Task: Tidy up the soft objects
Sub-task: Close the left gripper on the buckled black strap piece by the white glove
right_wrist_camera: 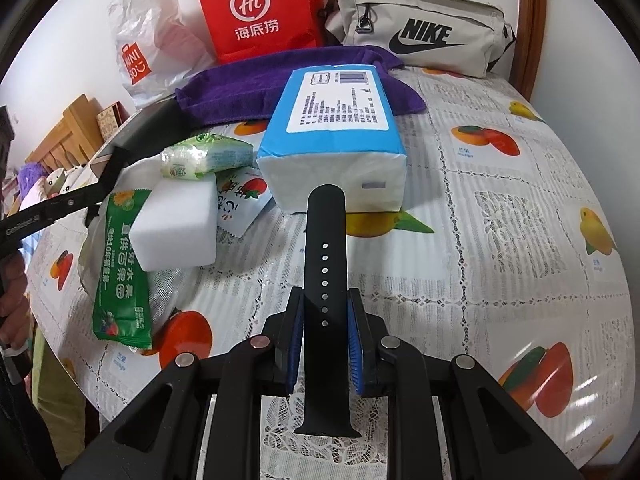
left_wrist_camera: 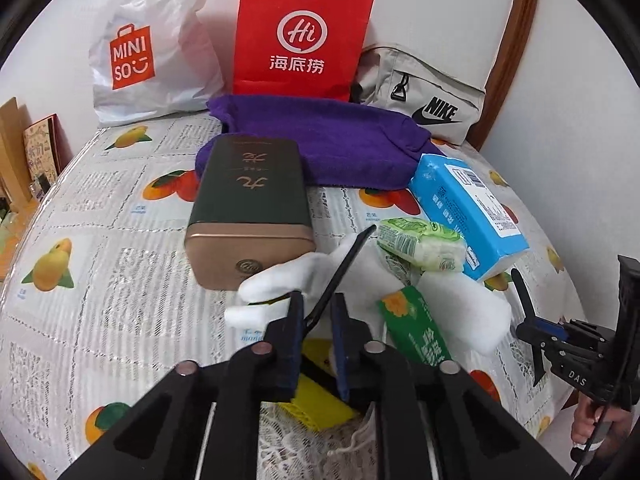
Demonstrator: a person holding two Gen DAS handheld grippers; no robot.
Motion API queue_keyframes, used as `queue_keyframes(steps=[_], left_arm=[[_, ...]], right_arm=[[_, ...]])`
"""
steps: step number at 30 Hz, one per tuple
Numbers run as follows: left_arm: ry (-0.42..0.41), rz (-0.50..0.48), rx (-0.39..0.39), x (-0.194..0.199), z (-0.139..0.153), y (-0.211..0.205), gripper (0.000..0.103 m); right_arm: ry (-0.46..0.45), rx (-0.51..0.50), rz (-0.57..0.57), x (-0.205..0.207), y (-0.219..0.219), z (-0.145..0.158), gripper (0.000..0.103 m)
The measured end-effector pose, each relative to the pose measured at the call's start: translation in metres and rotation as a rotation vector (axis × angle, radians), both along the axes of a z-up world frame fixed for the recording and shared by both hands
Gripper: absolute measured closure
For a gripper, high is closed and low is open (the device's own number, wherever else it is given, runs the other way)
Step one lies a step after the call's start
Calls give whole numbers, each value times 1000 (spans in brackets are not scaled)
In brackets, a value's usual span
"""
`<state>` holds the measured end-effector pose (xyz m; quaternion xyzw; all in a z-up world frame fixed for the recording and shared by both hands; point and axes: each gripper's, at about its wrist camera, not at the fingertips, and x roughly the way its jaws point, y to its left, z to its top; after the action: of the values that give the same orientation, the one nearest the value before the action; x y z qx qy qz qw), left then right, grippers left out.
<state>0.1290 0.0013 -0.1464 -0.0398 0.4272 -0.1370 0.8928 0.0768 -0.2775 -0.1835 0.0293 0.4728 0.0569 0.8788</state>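
Your right gripper (right_wrist_camera: 325,330) has its jaws closed on a black watch strap (right_wrist_camera: 324,264); the strap stands upright between the pads, above the counter (right_wrist_camera: 500,264) with the fruit-pattern cover. Your left gripper (left_wrist_camera: 316,322) has its jaws almost fully closed on a second thin black strap (left_wrist_camera: 348,264), which points up and away, over the white foam block (left_wrist_camera: 460,304). So I judge that you are in the step of collecting the two straps, and both are lifted. The other soft things, the blue tissue pack (right_wrist_camera: 340,128), the small green tissue pack (right_wrist_camera: 204,158) and the purple towel (right_wrist_camera: 248,88), lie well ahead of you. Next you must choose one place for the straps and keep both grips firm, because thin straps can slip.
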Motion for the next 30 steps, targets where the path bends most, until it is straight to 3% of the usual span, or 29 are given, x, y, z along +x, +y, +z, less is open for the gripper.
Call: queue_keyframes(steps=[8,14,21,30], left_arm=[[8,3,-6,2,-7,-1,94],[12,39,33,11,-12,-5,92],[4,22,-15,13,-15,0,96],[-46,40,-37,-5,7,16,99]], right_arm=[[7,-12,5,-6,3,-3,83],[14,-18,6,-7,4,-3,83],[22,-23,6,-3,5,-6,83],[-6,-34,17,-8,6,1,83]])
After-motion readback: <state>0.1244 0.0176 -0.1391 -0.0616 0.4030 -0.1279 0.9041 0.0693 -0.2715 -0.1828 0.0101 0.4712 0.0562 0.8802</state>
